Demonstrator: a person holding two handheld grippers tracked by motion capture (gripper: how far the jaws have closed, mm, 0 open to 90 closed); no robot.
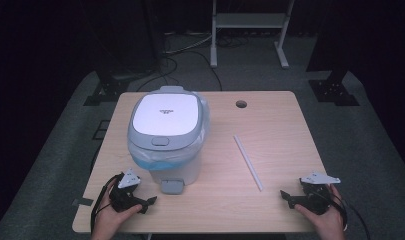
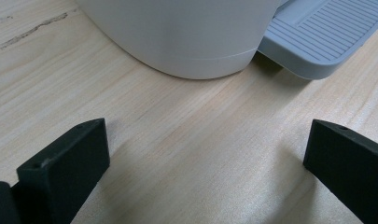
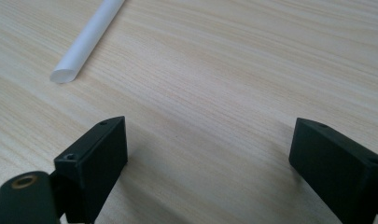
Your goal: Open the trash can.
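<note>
A white pedal bin [image 1: 166,140] with a grey-rimmed lid and a blue liner stands on the left half of the wooden table [image 1: 275,125]; its lid is down. Its grey foot pedal [image 1: 171,186] [image 2: 317,37] points toward the front edge. A white straw [image 1: 248,162] [image 3: 86,39] lies flat, right of centre. My left gripper [image 1: 149,201] [image 2: 205,158] rests open on the table just left of the pedal, nothing between its jaws. My right gripper [image 1: 286,196] [image 3: 207,158] sits open near the front right corner, a little short of the straw's near end.
A round cable hole [image 1: 241,104] sits near the table's far edge. Beyond the table are a white metal stand [image 1: 247,30], dark stand feet and cables on grey carpet. Bare wood lies between the bin and the straw.
</note>
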